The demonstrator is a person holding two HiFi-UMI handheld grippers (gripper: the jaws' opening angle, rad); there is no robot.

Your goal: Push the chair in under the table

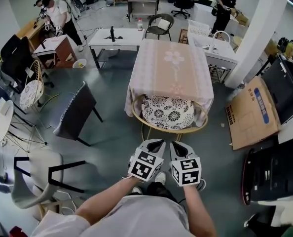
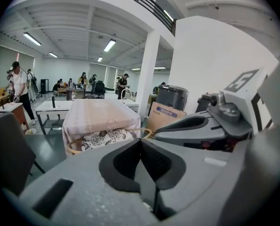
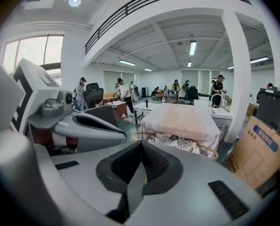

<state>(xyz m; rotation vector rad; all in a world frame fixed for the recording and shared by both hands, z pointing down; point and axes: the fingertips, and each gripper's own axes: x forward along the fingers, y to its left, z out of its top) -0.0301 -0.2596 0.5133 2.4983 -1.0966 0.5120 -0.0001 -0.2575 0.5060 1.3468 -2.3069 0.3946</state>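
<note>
The chair [image 1: 167,113] has a black-and-white floral cushion and a golden round rim, and it sits tucked under the near end of the table [image 1: 171,63], which wears a pale pink cloth. Both grippers hang side by side in front of me, short of the chair and touching nothing. My left gripper [image 1: 156,143] is shut with nothing between its jaws, as its own view shows [image 2: 140,140]. My right gripper [image 1: 178,144] is likewise shut and empty [image 3: 141,144]. Beyond the jaws, both gripper views show the chair [image 2: 104,138] [image 3: 173,141] and the table [image 2: 95,112] [image 3: 177,117].
A grey chair [image 1: 75,112] stands left of the table. A flat cardboard box [image 1: 252,112] lies on the floor at the right, by a white pillar [image 1: 265,28]. More chairs [image 1: 38,174] stand at the near left. White desks [image 1: 114,36] and people are further back.
</note>
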